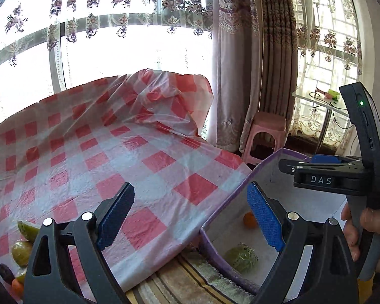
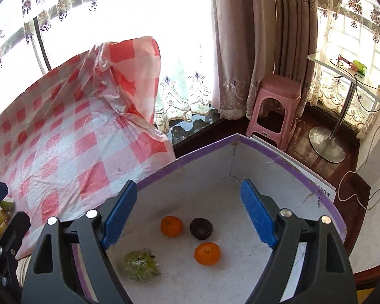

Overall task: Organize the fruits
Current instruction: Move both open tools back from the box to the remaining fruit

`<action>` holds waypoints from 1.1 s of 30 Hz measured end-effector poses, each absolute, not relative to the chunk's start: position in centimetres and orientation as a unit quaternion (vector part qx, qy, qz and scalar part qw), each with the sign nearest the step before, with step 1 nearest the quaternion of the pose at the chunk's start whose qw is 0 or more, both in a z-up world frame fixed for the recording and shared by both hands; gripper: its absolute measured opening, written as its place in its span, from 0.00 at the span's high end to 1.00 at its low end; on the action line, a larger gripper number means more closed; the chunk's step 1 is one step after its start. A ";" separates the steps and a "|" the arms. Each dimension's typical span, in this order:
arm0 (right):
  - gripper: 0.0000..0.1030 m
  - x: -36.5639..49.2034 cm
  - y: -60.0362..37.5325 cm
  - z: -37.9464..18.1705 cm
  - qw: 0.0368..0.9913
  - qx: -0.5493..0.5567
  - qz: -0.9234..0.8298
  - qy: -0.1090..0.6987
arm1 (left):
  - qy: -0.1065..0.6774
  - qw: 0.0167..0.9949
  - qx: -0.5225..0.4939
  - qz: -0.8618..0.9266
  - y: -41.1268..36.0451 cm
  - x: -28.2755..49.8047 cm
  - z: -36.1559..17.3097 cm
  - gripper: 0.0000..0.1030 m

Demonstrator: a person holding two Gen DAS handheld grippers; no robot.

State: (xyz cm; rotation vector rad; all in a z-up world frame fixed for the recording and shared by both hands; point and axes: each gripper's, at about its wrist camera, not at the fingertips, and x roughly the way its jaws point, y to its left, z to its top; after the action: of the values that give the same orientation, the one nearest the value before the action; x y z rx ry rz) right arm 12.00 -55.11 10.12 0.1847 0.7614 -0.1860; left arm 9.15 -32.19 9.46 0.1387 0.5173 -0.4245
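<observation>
A white box with a purple rim (image 2: 190,159) holds two oranges (image 2: 171,226) (image 2: 207,253), a dark round fruit (image 2: 201,228) and a green wrapped bundle (image 2: 140,266). My right gripper (image 2: 188,187) hovers over the box, open, nothing between its blue pads. My left gripper (image 1: 190,190) is open and empty too, above the checked cloth beside the box's left wall (image 1: 230,192). In the left wrist view one orange (image 1: 249,220) and the green bundle (image 1: 242,255) show inside. Green fruits (image 1: 21,252), a dark one (image 1: 6,272) and an orange (image 1: 17,287) lie at the lower left.
A red-and-white checked plastic cloth (image 1: 139,152) covers the table and bunches up at the far end. A striped towel (image 1: 185,278) lies under the box. A pink stool (image 2: 273,106), curtains and a small stand table (image 2: 342,76) are behind. A hand (image 1: 354,228) holds the right gripper's handle.
</observation>
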 end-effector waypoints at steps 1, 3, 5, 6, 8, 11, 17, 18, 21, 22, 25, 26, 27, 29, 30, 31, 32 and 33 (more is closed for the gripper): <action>0.19 12.1 -54.1 10.1 0.921 0.086 -0.083 0.370 | 0.252 0.943 0.060 -0.209 -31.4 9.0 9.7 0.15; 0.19 12.1 -52.4 10.1 0.923 0.079 -0.063 0.370 | 0.247 0.946 0.047 -0.205 -29.8 8.4 10.3 0.15; 0.19 12.1 -50.6 10.0 0.924 0.071 -0.049 0.372 | 0.239 0.950 0.042 -0.198 -28.3 8.1 10.7 0.15; 0.19 12.1 -49.7 9.9 0.924 0.068 -0.041 0.373 | 0.236 0.952 0.042 -0.192 -27.7 7.8 10.9 0.15; 0.19 12.1 -47.8 9.6 0.924 0.059 -0.025 0.378 | 0.231 0.955 0.036 -0.181 -26.2 7.5 11.2 0.15; 0.19 11.9 -45.2 9.2 0.922 0.050 -0.001 0.383 | 0.228 0.959 0.025 -0.167 -24.0 7.0 11.4 0.15; 0.19 11.1 -40.2 8.5 0.914 0.060 0.065 0.397 | 0.232 0.964 0.000 -0.133 -18.7 6.2 11.0 0.15; 0.19 11.0 -39.2 8.3 0.912 0.057 0.076 0.400 | 0.233 0.964 -0.007 -0.125 -17.7 6.0 11.0 0.15; 0.19 10.5 -36.2 7.9 0.906 0.044 0.107 0.408 | 0.235 0.966 -0.022 -0.103 -14.9 5.4 10.8 0.15; 0.19 10.3 -35.2 7.7 0.903 0.040 0.118 0.411 | 0.236 0.967 -0.025 -0.096 -14.0 5.1 10.7 0.15; 0.19 9.7 -32.8 7.4 0.899 0.023 0.140 0.415 | 0.238 0.968 -0.034 -0.075 -11.4 4.4 10.2 0.15; 0.19 9.5 -32.2 7.4 0.898 0.021 0.147 0.415 | 0.240 0.968 -0.037 -0.066 -10.4 4.2 10.0 0.15; 0.19 9.3 -31.6 7.5 0.897 0.018 0.152 0.415 | 0.242 0.967 -0.044 -0.059 -9.4 4.0 9.9 0.15; 0.19 9.1 -30.8 7.5 0.895 0.013 0.159 0.417 | 0.246 0.966 -0.057 -0.045 -7.5 3.8 9.6 0.15; 0.19 9.0 -30.3 7.4 0.894 0.012 0.163 0.417 | 0.250 0.966 -0.061 -0.033 -6.5 3.8 9.5 0.15; 0.19 8.9 -29.8 7.4 0.892 0.010 0.168 0.419 | 0.253 0.965 -0.064 -0.025 -5.6 3.8 9.4 0.15; 0.19 8.8 -29.3 7.3 0.891 0.008 0.174 0.420 | 0.256 0.964 -0.066 -0.016 -4.7 3.8 9.3 0.16; 0.19 8.6 -28.8 7.4 0.889 0.005 0.182 0.420 | 0.257 0.964 -0.068 -0.002 -3.8 3.7 9.2 0.16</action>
State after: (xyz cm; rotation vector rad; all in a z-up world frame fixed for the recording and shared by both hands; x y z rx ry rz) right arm 8.62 -28.76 7.36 0.0101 0.8717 0.3771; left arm 3.74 -3.81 9.20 -0.1367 0.5199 -0.0033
